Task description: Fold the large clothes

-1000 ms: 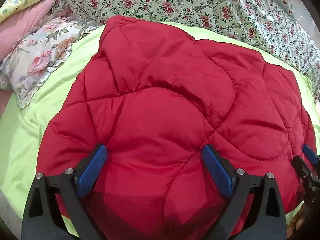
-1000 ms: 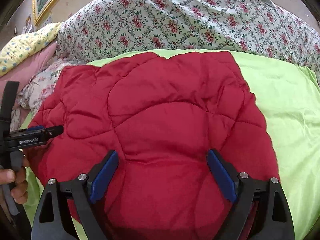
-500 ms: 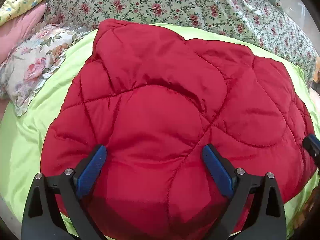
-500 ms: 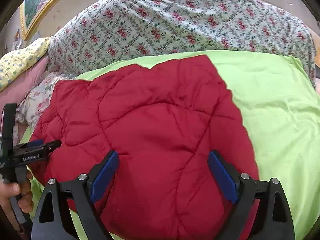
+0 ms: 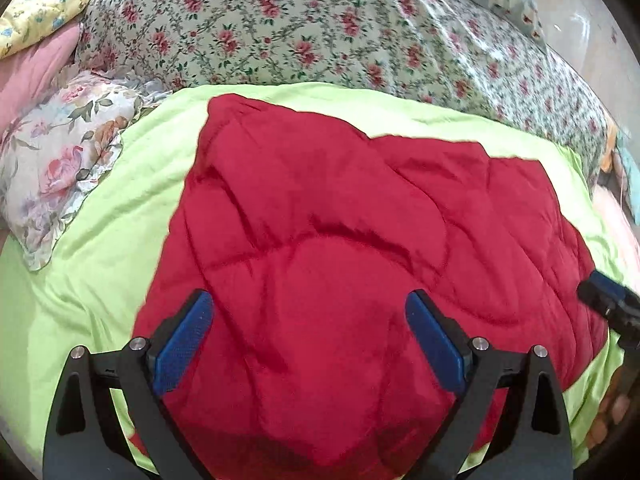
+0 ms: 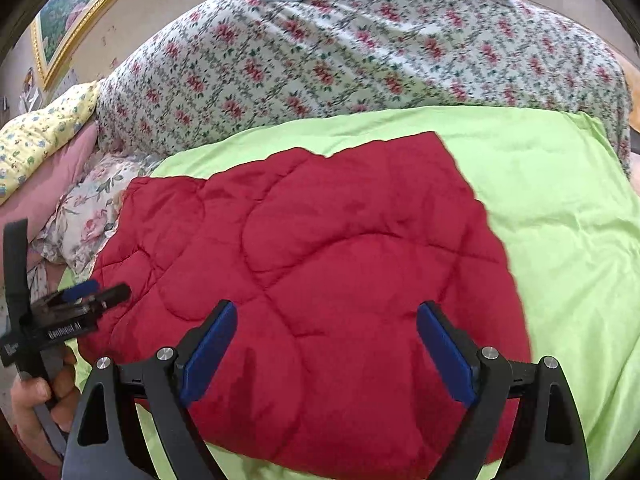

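A red quilted jacket [image 5: 340, 240] [image 6: 320, 264] lies folded into a puffy block on a lime-green sheet [image 5: 100, 248] [image 6: 560, 208]. My left gripper [image 5: 310, 320] hovers above its near edge, jaws wide open, nothing between the blue pads. My right gripper [image 6: 324, 332] hovers over the jacket's near right part, also wide open and holding nothing. In the right wrist view the left gripper [image 6: 96, 294] shows at the jacket's left edge, held by a hand [image 6: 36, 408]. The tip of the right gripper shows at the right border of the left wrist view.
A floral-patterned quilt [image 5: 320, 32] [image 6: 360, 52] is heaped behind the green sheet. A rose-print pillow [image 5: 60, 152] [image 6: 88, 204] and a pink pillow [image 5: 32, 76] lie at the left. A gold-framed picture [image 6: 80, 4] hangs on the far wall.
Both grippers have risen and drawn back from the jacket, so more green sheet shows around it. The jacket has stayed in place and both jaws have stayed open.
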Motion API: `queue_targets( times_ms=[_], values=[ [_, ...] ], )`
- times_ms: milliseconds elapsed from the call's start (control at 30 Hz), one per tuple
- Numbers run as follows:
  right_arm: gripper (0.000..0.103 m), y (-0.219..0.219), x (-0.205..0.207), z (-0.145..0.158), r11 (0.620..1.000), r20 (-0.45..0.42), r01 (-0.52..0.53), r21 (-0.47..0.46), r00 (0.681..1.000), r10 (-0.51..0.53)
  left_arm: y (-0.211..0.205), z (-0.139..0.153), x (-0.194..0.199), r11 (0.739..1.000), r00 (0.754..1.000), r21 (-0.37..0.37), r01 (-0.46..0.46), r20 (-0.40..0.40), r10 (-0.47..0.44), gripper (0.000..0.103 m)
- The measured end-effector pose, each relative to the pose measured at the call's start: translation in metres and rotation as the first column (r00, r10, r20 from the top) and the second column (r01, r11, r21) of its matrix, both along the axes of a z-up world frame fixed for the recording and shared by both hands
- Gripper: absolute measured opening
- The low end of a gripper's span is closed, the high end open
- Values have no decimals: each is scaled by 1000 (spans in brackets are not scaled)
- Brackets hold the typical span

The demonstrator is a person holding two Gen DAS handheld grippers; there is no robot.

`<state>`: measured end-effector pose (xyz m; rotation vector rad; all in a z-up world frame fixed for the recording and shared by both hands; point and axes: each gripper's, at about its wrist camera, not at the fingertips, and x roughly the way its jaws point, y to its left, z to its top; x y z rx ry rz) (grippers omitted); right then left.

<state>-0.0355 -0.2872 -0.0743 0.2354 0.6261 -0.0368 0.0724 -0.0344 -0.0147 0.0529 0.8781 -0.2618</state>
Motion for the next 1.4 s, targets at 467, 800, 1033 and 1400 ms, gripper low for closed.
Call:
queue_targets(
  times_ms=[467,800,1033,1400],
  values=[
    [94,-43,104,-22,999,-122,30,-30,992,-34,-25,-36,74,998,994,22,-52,-96,54,100],
    [95,-65,114,-32,996,-95,90,23,992,-87,-26,-42,77,999,995,26,-42,-86,44,102],
    [95,-73,111,-36,991,-90,117,62,990,-111,-22,-32,59,999,998,31,-42,-54,44,101],
    [97,-55,70,-15,992,-22,126,-24,992,-126,-14,-14,-17,999,999,30,-29,-27,30,101]
  ],
)
